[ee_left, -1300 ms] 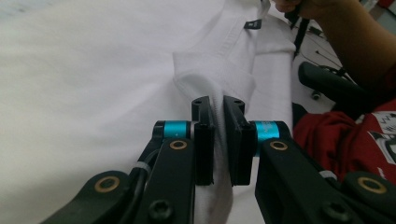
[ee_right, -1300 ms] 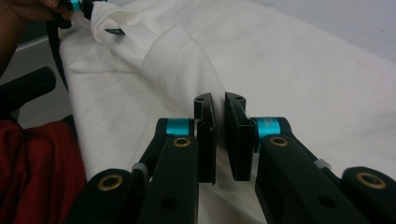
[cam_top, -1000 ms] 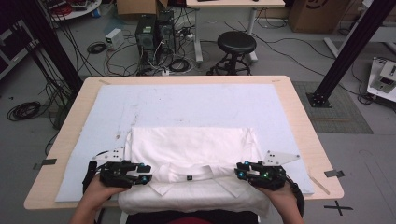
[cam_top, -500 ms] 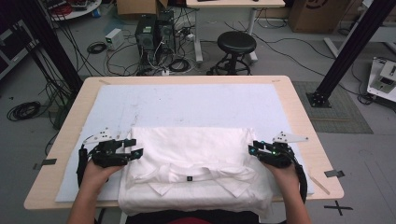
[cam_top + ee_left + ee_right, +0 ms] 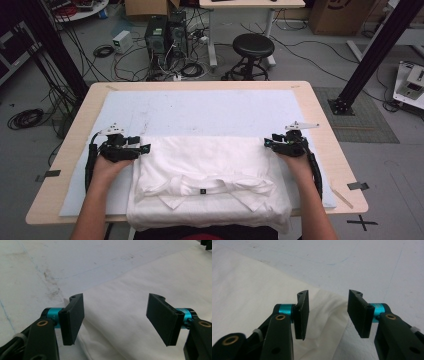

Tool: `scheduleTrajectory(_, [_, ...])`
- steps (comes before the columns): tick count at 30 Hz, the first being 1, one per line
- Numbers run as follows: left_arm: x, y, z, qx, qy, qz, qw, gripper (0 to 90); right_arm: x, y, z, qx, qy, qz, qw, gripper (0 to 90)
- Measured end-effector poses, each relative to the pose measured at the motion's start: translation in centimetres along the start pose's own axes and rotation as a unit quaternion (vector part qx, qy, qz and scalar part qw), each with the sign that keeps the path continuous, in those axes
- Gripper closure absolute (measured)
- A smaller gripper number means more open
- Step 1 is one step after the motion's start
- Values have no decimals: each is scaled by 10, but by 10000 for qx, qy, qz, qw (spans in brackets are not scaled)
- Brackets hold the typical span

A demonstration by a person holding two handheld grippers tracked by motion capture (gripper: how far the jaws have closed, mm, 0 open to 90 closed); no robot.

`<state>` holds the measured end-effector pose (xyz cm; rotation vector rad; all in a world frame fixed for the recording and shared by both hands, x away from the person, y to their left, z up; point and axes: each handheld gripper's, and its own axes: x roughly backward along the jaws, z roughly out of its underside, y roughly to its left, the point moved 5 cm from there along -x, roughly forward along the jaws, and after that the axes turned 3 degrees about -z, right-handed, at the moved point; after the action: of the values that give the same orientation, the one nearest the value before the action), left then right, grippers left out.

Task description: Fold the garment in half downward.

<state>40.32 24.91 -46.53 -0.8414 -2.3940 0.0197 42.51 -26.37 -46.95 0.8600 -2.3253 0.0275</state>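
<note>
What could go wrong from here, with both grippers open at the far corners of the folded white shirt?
The left gripper stands wide open over the shirt edge, so it might pinch one layer and spoil the fold. The right gripper sits near the corner and could miss cloth. The shirt's near edge overhangs the table and might slide off.

White shirt (image 5: 210, 175) (small black label at the collar) on a pale blue mat (image 5: 210, 107); black grippers (image 5: 115, 317) with turquoise pins.
</note>
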Motion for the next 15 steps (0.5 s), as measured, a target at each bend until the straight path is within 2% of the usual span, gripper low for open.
scheduleTrajectory(7, [-14, 15, 0, 170, 213, -289, 9992, 301, -13, -5, 0, 154, 173, 100, 9997, 453])
scheduleTrajectory(8, [-14, 15, 0, 170, 213, -289, 9992, 301, -13, -5, 0, 154, 173, 100, 9997, 453])
scheduleTrajectory(9, [-19, 18, 3, 226, 308, -368, 9986, 301, -16, -7, 1, 126, 203, 188, 9995, 400])
scheduleTrajectory(15, [-21, 18, 3, 201, 404, -467, 9979, 299, -18, -9, 1, 6, 289, 149, 9995, 398])
